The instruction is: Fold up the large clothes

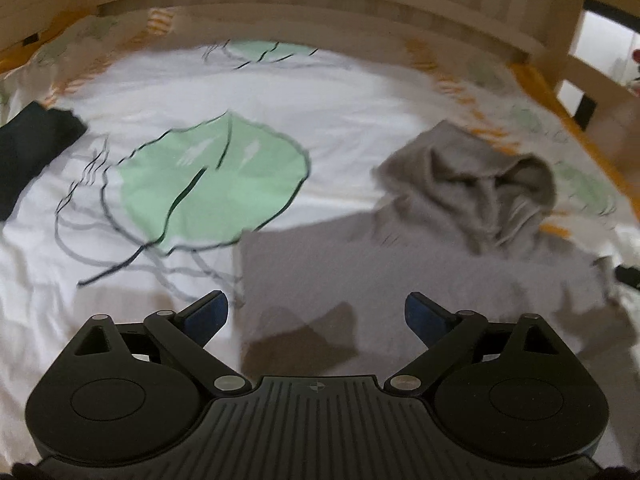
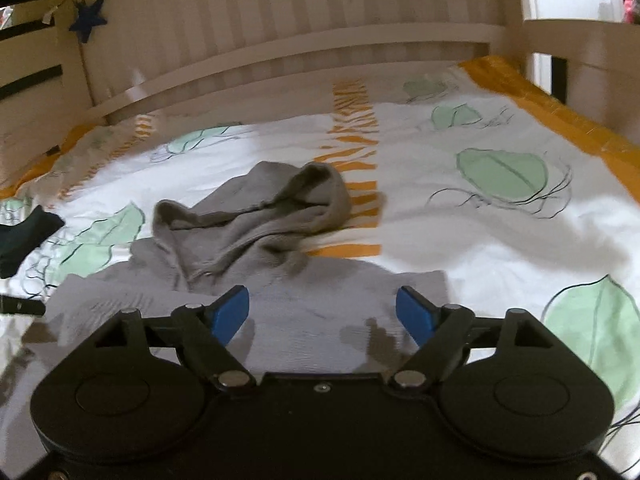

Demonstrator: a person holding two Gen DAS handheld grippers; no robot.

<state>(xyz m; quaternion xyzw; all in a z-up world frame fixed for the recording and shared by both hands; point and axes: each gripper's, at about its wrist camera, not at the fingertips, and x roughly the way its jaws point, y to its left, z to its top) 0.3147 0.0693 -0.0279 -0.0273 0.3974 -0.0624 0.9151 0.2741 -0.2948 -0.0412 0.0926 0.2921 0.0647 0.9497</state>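
Note:
A grey hoodie (image 1: pixel 420 264) lies partly folded on the bed, its body flat and its crumpled hood (image 1: pixel 492 188) towards the headboard. In the right wrist view the hoodie (image 2: pixel 288 300) fills the near middle, with the hood (image 2: pixel 260 216) beyond. My left gripper (image 1: pixel 316 312) is open and empty, above the hoodie's left edge. My right gripper (image 2: pixel 322 312) is open and empty, above the hoodie's body near its right edge.
The bed has a white cover (image 1: pixel 320 92) with green leaf prints and orange borders. A dark garment (image 1: pixel 28 152) lies at the left, also in the right wrist view (image 2: pixel 24 236). A wooden slatted headboard (image 2: pixel 280 20) stands behind, a rail (image 2: pixel 580 52) at the right.

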